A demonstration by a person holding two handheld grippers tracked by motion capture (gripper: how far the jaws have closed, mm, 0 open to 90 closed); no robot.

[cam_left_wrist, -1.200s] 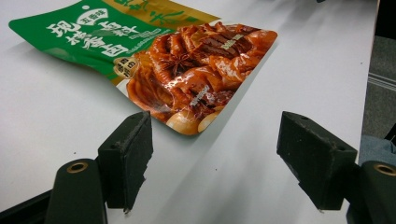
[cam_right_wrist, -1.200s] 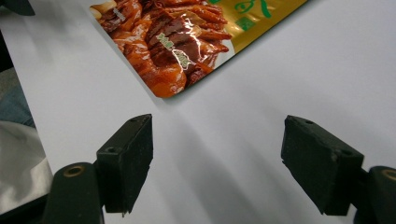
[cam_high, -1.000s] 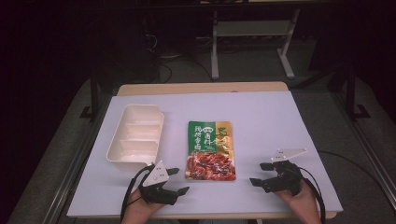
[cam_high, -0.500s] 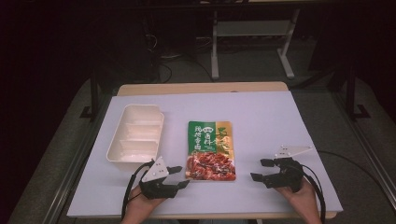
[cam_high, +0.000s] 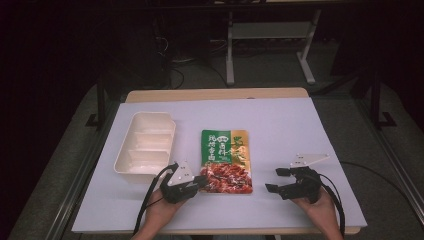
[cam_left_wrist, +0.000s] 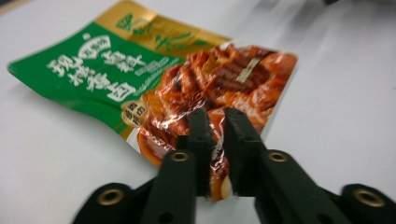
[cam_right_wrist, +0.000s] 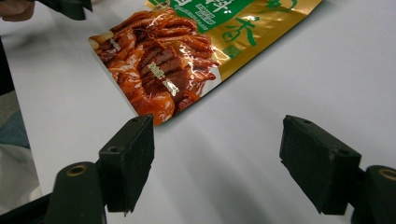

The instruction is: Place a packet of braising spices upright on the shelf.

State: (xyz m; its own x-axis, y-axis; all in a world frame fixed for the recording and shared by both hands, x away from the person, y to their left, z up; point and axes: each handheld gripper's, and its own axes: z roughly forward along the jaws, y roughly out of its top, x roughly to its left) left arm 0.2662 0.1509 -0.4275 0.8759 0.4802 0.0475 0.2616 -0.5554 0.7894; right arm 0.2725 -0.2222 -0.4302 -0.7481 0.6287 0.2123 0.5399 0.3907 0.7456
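High view: a flat food pouch (cam_high: 225, 161) lies at the middle of a white bench (cam_high: 280, 125), its long side running away from the person. The left hand-held gripper (cam_high: 199, 184) sits at the pouch's near left corner, touching it. The right hand-held gripper (cam_high: 274, 180) rests on the bench to the right of the pouch, apart from it. A cream plastic tray (cam_high: 146, 145) with three compartments lies just left of the pouch. Beyond the bench, the room is dark, with a grey floor and a pale metal stand.

Left gripper view: the black jaws have just been closing and now pinch the pouch's (cam_left_wrist: 187, 88) glossy, crinkled edge between them. The pouch is green and gold, printed with reddish braised meat.

Right gripper view: the jaws stand wide with nothing between them, above smooth white bench (cam_right_wrist: 280, 84). The pouch's (cam_right_wrist: 163, 60) near corner lies just ahead, towards the left jaw.
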